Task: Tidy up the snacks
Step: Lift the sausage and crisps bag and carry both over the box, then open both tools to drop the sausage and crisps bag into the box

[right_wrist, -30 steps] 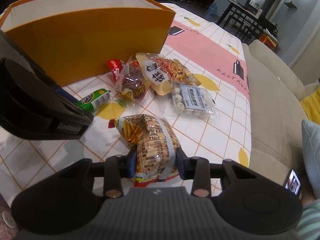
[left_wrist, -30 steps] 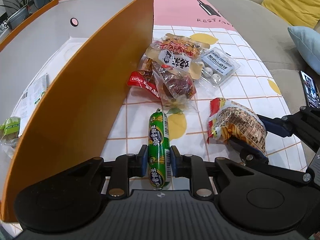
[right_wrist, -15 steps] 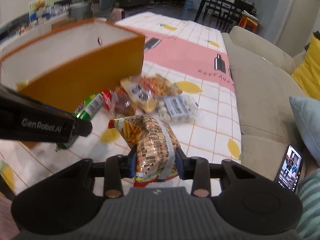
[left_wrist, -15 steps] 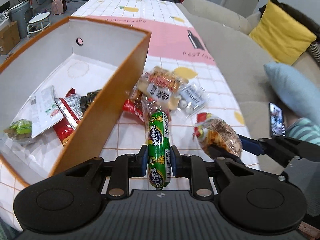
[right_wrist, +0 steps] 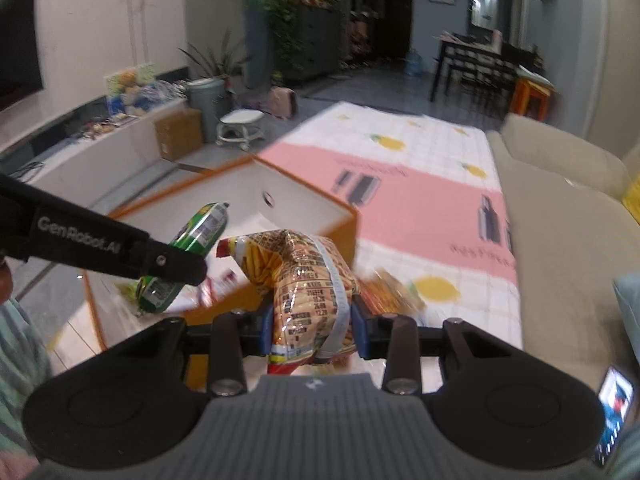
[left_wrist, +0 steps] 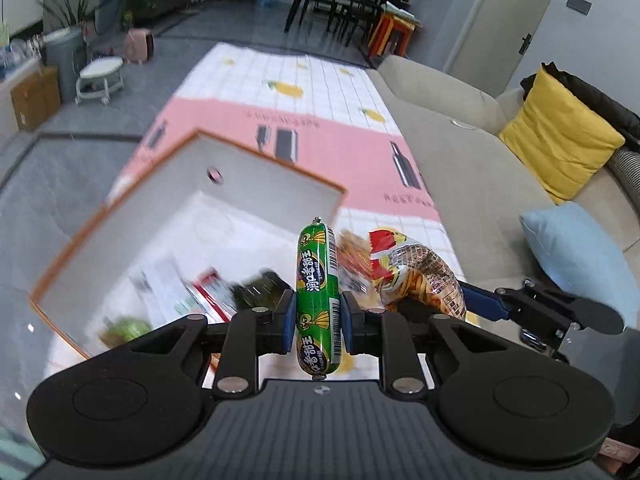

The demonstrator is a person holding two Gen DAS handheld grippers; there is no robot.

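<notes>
My left gripper point(left_wrist: 317, 322) is shut on a green sausage stick point(left_wrist: 316, 276), held well above the table. My right gripper point(right_wrist: 313, 326) is shut on a puffy bag of stick snacks point(right_wrist: 310, 280), also lifted. In the left wrist view the snack bag point(left_wrist: 424, 280) and the right gripper point(left_wrist: 520, 304) hang to the right. In the right wrist view the left gripper point(right_wrist: 172, 264) holds the green sausage stick point(right_wrist: 200, 228) over the orange box point(right_wrist: 344, 220). The orange box point(left_wrist: 80, 236) with white inside lies below and left, with several snack packs point(left_wrist: 200, 292) in it.
A patterned tablecloth point(left_wrist: 340, 148) in pink and white covers the long table. A few loose snack packs point(right_wrist: 384, 288) lie beside the box. A beige sofa point(left_wrist: 472, 152) with yellow and blue cushions runs along the right. A phone point(right_wrist: 614, 416) glows at the lower right.
Both grippers have risen high above the table with their snacks still held. The box and loose packs now lie far below, and the views have tilted up toward the room.
</notes>
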